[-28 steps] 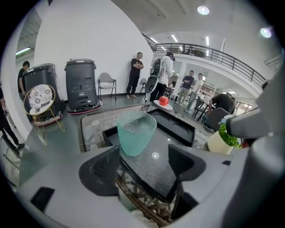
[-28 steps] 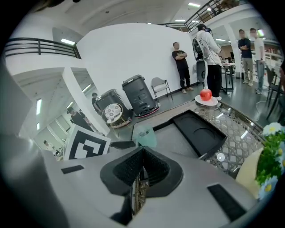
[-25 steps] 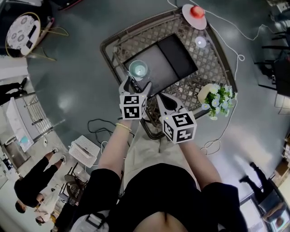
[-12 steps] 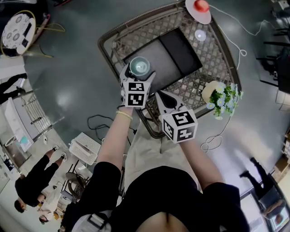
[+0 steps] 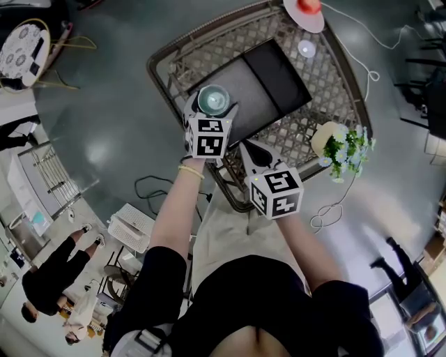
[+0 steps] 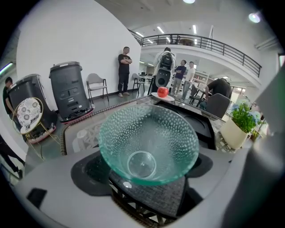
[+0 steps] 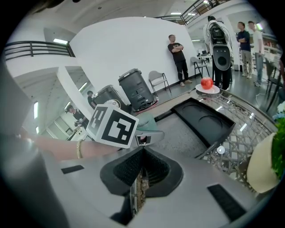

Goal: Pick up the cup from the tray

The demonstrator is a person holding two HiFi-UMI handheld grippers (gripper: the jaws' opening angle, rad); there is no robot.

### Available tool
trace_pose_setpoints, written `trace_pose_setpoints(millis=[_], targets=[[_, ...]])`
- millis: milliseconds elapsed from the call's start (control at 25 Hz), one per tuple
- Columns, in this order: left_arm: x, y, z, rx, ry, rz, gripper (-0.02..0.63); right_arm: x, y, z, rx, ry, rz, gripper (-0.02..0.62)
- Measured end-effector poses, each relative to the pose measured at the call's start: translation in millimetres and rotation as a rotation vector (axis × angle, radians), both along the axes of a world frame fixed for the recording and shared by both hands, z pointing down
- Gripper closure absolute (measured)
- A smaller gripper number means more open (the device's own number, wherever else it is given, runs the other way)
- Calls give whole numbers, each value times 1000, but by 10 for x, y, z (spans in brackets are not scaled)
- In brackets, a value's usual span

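A clear, dimpled green-tinted glass cup (image 5: 214, 100) stands on the grey near-left part of the black tray (image 5: 279, 70). My left gripper (image 5: 212, 111) has reached around it, with one finger on each side. In the left gripper view the cup (image 6: 148, 144) fills the space between the wide-spread dark pads (image 6: 91, 171) of the left gripper (image 6: 149, 173); I see no firm squeeze. My right gripper (image 5: 245, 146) hangs back over the table's near edge. Seen from its own camera, the right gripper (image 7: 141, 156) is shut with nothing in it.
The tray lies on a metal lattice table (image 5: 317, 118). A plate with a red apple (image 5: 304, 8) is at the far edge, and a potted plant (image 5: 336, 148) is at the right edge. Cables (image 5: 150, 188) and a white box (image 5: 130, 230) lie on the floor, with people lower left.
My left gripper has moved forward, so the cup that stood just past its fingertips now sits between its jaws, which have spread wider. The right gripper has stayed put.
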State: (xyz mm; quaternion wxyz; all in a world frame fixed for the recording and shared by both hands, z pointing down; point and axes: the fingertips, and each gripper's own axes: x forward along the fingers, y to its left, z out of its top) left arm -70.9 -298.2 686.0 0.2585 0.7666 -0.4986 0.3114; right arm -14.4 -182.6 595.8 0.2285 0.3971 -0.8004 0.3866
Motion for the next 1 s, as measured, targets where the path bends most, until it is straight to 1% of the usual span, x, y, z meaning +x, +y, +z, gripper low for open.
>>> trace_pose_setpoints(millis=[80, 120, 160, 760, 1000], targets=[[-4, -4, 5, 2, -9, 4, 146, -2, -12, 2, 1, 0, -1, 585], [-11, -7, 1, 7, -15, 2, 173, -1, -17, 2, 1, 0, 0, 586], [-17, -10, -5, 13, -19, 0, 227, 1, -21, 3, 1, 1, 0, 584], [-31, 42, -121, 20, -9, -4, 233, -11, 2, -65, 16, 6, -1, 584], [-18, 93, -325, 55, -5, 2, 233, 6, 38, -163, 40, 9, 3, 584]])
